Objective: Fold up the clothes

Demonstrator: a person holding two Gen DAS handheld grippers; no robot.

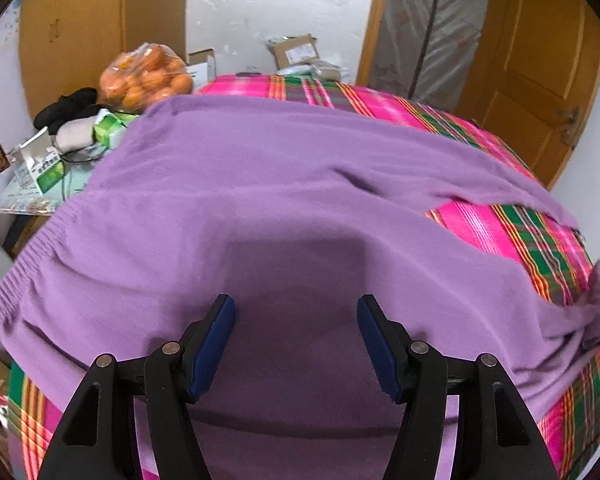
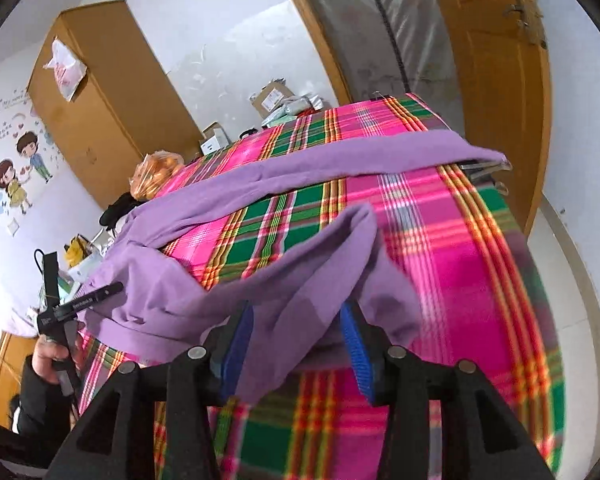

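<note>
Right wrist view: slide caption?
Right hand-held gripper open around a purple sweater sleeve, above the plaid cloth.

Seemingly no legible text anywhere

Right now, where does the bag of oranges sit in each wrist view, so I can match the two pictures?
Left wrist view: bag of oranges at upper left, just beyond the purple sweater's far corner.
Right wrist view: bag of oranges at centre left, past the plaid cloth's edge.
Shared landmark: the wooden wardrobe behind it.
</note>
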